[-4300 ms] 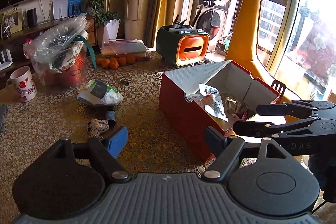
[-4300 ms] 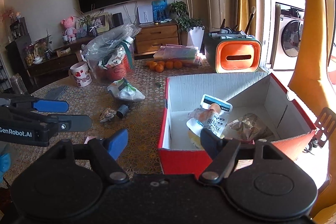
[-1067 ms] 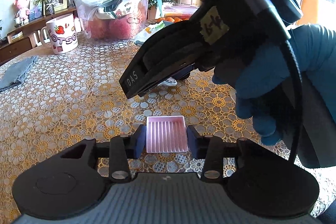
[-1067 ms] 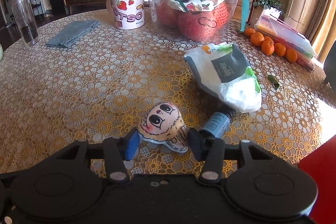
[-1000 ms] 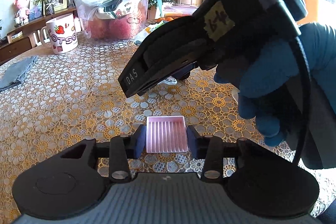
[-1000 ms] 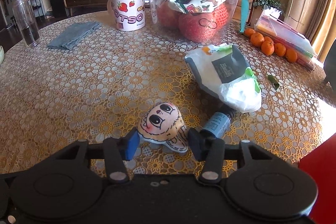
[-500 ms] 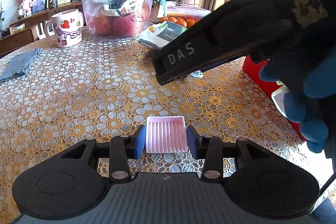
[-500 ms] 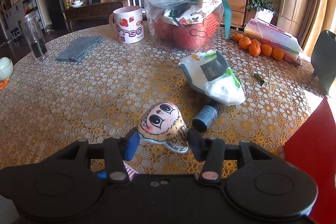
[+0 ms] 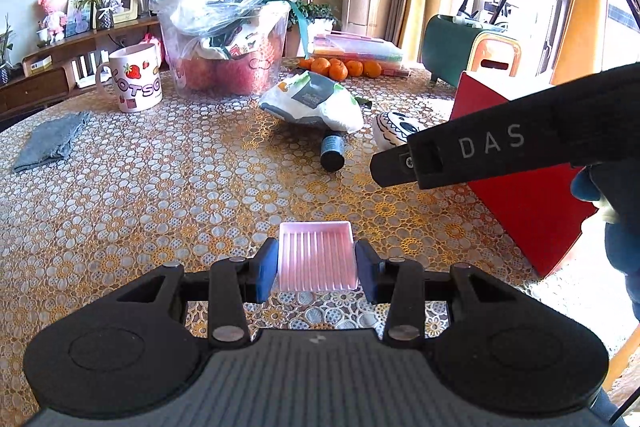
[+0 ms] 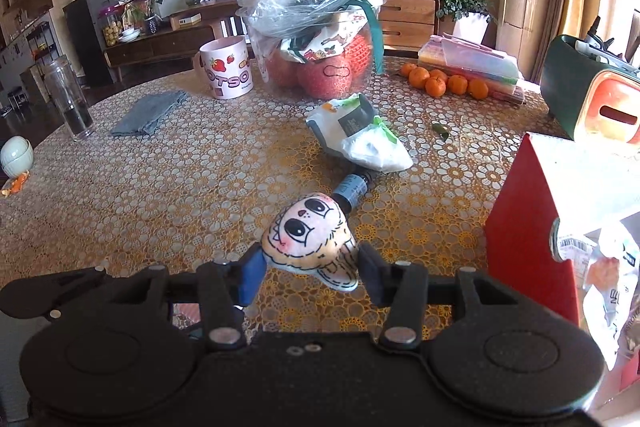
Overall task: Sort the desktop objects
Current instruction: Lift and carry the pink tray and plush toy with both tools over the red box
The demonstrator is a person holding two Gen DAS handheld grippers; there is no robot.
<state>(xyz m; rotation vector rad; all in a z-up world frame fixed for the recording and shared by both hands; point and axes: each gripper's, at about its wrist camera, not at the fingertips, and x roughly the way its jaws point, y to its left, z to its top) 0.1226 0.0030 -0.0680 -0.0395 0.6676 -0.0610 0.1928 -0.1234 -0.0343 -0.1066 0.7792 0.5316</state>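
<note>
My left gripper [image 9: 316,263] is shut on a small pink ribbed tray [image 9: 316,255] and holds it above the patterned table. My right gripper [image 10: 308,269] is shut on a small cartoon-face plush [image 10: 310,235] and holds it lifted, left of the red box [image 10: 532,231]. In the left wrist view the right gripper's arm crosses the right side with the plush [image 9: 394,129] at its tip, next to the red box [image 9: 528,195]. A dark blue bottle [image 10: 350,189] and a white-grey pouch [image 10: 360,139] lie on the table beyond.
A clear tub of bagged fruit [image 10: 316,39], a strawberry mug [image 10: 228,71], a grey cloth [image 10: 148,113], a glass [image 10: 70,103], oranges [image 10: 444,83] and a green-orange organizer [image 10: 596,99] stand further back. The red box holds packets [image 10: 608,267].
Both grippers have closed on their items and lifted them. The view has risen and swung right towards the red box; the right gripper has moved away to the right in the left wrist view.
</note>
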